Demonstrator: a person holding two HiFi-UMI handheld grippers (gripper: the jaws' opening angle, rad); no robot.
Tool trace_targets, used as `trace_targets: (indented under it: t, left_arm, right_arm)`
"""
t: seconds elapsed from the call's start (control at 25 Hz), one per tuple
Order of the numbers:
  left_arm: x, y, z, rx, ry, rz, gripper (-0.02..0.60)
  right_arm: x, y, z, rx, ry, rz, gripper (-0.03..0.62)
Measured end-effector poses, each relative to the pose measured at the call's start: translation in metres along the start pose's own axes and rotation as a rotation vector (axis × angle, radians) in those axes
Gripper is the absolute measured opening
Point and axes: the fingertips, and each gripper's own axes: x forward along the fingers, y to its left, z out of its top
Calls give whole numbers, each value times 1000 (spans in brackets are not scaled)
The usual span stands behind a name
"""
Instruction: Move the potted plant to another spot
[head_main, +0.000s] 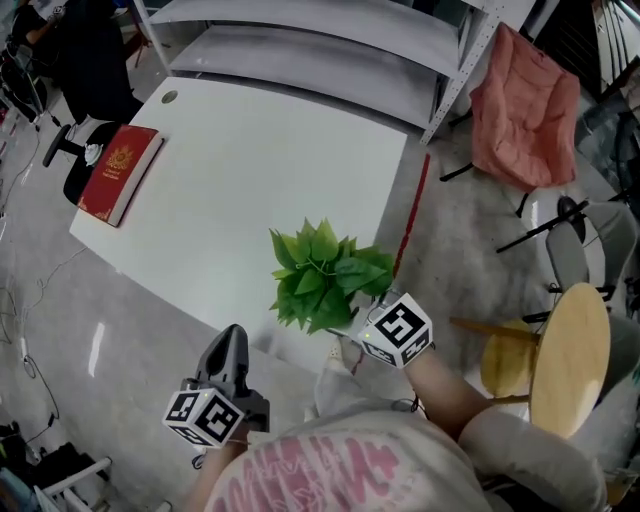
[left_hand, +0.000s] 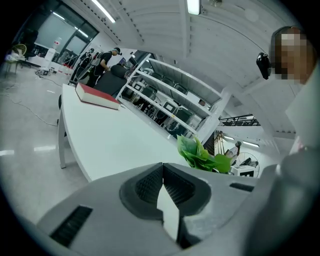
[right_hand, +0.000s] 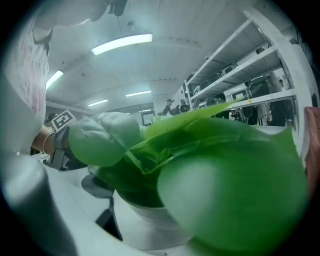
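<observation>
Head view: the potted plant (head_main: 322, 275) stands at the worktop's (head_main: 250, 170) near edge, with the right gripper (head_main: 365, 318) just behind its leaves. Left gripper view: the left gripper (left_hand: 162, 175) has its jaws together and empty. Right gripper view: the jaws stand apart around the white pot (right_hand: 150, 215) without pressing it, so lifting and moving appear still to come.

Head view overhead, gripper views low — all share the plant (head_main: 325, 275)
</observation>
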Motion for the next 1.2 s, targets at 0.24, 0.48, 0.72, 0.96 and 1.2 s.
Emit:
trace_targets:
  t: [0.24,0.48,0.72,0.96,1.2]
  left_arm:
    - [-3,0,19,-9,-63,53,5]
    - [-11,-2,27,-25,-125,96,5]
    - [-15,-1,47,-16,-188,112,5]
    - [-14,4,35,-19,-215,122,5]
    - [-10,16,44,-27,-247,102,5]
  right_arm:
    - [10,-5,2,7,47,80,532]
    - [10,-7,1,-4,108,122,531]
    - [18,-7,17,50,91,152,528]
    - [21,-3,31,42,14,188,528]
    - [28,10,56,11,-51,205,528]
